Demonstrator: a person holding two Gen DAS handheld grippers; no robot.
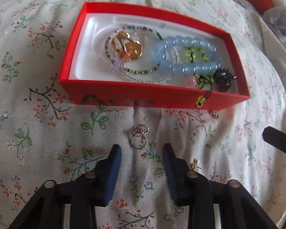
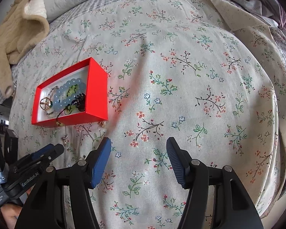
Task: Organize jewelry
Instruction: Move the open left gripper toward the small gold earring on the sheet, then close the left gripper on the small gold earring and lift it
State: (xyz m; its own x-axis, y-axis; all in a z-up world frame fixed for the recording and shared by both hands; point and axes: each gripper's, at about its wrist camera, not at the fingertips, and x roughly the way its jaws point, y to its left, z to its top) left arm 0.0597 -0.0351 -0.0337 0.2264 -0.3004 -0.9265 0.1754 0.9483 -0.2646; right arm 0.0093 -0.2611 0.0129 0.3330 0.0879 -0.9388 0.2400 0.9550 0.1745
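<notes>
left gripper (image 1: 142, 148) pointed steeply down at the floral cloth (image 1: 38, 143), jaws parted with bare fabric between them, pads touching nothing; released, not clenched. aimed at a thin silver ring (image 1: 138, 138) lying flat on the cloth just beyond the fingertips, between them and the near wall of the red box (image 1: 133, 97). lay with its band nearest the gripper and its jewelled crown toward the box, so long axis ran roughly away from the gripper, in line with the gap between the jaws. right gripper (image 2: 138, 148) also held apart over plain cloth well to the right of the box, gripping nothing.

already in the box: blue bead bracelet (image 1: 186, 54), gold ring (image 1: 126, 47), thin beaded strand (image 1: 124, 38), dark clip (image 1: 226, 81), green charm on a black cord (image 1: 200, 101) hanging over the near wall. still loose on the cloth: small gold piece (image 1: 214, 114) near the box corner, another (image 1: 194, 164) just right of the left gripper's right finger.

likely trouble, judged only: ring thin and flat on soft, creased fabric, so could slide ahead of closing pads, tip up, or get pinched together with a fold of cloth and drag it. could also slip through the ribbed pads once lifted. dangling cord could snag a finger on the way over the wall and pull the charm out
</notes>
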